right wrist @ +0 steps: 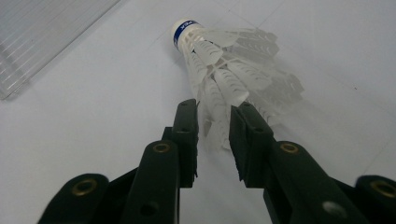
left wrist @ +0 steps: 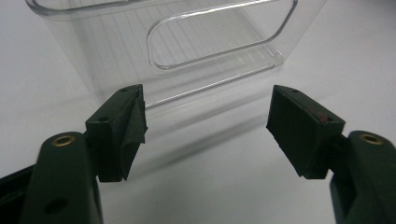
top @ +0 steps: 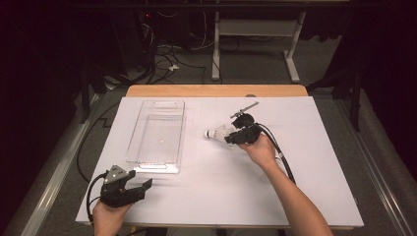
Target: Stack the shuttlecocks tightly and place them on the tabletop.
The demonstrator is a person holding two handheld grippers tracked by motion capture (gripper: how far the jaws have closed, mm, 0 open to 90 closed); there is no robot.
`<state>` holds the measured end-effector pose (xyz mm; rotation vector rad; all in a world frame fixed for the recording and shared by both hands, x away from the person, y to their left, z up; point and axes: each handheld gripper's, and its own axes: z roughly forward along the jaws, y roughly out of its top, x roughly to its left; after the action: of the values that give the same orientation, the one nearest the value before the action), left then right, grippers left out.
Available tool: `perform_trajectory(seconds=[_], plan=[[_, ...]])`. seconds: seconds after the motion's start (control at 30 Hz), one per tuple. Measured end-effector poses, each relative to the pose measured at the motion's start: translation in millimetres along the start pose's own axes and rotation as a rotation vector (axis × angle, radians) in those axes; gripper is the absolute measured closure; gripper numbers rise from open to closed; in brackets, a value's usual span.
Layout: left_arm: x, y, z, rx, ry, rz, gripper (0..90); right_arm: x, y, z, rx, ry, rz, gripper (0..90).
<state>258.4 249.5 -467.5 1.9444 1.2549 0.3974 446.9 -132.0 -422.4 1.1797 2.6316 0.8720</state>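
Note:
A white feathered shuttlecock [top: 218, 132] with a blue-banded cork lies on the white sheet right of centre. My right gripper [top: 231, 134] is at its skirt. In the right gripper view the feathers [right wrist: 224, 60] reach between the jaws of my right gripper [right wrist: 214, 123]. Those jaws stand slightly apart, and the pads are not pressing on the feathers. A clear plastic bin [top: 156, 166] lies empty left of centre. My left gripper [top: 142, 188] rests near the front left. It stands open [left wrist: 205, 130] and empty, and it faces the bin's near handle wall [left wrist: 210, 46].
A white sheet [top: 221, 187] covers the table, and a wooden edge [top: 216, 90] shows at the far side. Beyond the table are a desk frame [top: 255, 29] and floor cables [top: 162, 59]. Each gripper trails a black cable.

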Motion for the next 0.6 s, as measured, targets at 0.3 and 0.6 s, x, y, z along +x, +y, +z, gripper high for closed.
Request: perform_trajectory(seconds=[0.3, 0.6], plan=[[-0.4, -0.2, -0.2, -0.001, 0.000, -0.001, 29.2, -0.4, -1.8, -4.6, -0.017, -0.011, 0.009, 64.6], [-0.1, -0.3, -0.2, -0.003, 0.000, -0.001, 29.2, -2.7, -7.4, -5.3, -0.018, -0.011, 0.017, 63.9]])
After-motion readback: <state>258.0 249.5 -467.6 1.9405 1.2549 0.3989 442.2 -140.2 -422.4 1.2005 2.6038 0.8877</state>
